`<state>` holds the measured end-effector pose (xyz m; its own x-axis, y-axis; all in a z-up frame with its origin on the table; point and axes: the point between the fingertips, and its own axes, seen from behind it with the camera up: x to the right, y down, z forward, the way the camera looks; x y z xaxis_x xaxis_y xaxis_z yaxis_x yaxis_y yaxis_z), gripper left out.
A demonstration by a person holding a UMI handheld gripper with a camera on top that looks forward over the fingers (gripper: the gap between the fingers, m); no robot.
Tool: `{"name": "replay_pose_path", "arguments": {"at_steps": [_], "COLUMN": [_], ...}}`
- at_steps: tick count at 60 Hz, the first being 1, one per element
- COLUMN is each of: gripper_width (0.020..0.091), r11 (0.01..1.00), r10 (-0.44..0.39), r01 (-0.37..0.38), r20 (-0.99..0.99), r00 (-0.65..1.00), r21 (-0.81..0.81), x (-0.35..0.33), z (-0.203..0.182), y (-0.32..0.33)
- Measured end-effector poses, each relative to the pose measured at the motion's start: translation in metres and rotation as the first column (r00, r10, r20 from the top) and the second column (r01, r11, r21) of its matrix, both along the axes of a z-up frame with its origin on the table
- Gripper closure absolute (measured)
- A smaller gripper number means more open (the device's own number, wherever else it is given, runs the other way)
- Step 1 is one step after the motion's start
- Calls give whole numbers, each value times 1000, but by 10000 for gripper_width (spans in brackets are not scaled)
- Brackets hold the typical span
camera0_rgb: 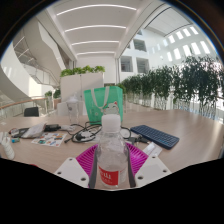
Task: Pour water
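A clear plastic water bottle (111,155) with a white cap and a red label stands upright between my gripper's (112,168) magenta pads (86,158). Both fingers press against its sides, so the gripper is shut on it. Its lower part is hidden below the fingers. Beyond the bottle, a green translucent cup (102,102) stands on the pale wooden table (185,122).
A dark phone or tablet (155,135) lies to the right, just beyond the fingers. Cables, glasses and small items (45,132) are scattered on the left of the table. White planters with greenery (82,82) and rows of plants (175,85) stand far behind.
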<state>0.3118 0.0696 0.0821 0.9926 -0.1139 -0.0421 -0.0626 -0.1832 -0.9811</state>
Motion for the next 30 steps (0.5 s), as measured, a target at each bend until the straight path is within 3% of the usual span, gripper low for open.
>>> {"name": "replay_pose_path", "arguments": {"at_steps": [11,18,30], "gripper_width": [762,761,762], "r11": [997,993,999], "r10": [-59,-54,34], "r01": [58,48,-27], "r20": [-7,-54,200], "r00": [998,997,979], "r21": [-51,-104,-39], "x": [1,-9,-74], "z": [-3,2,99], "y": [2,-8,-30]}}
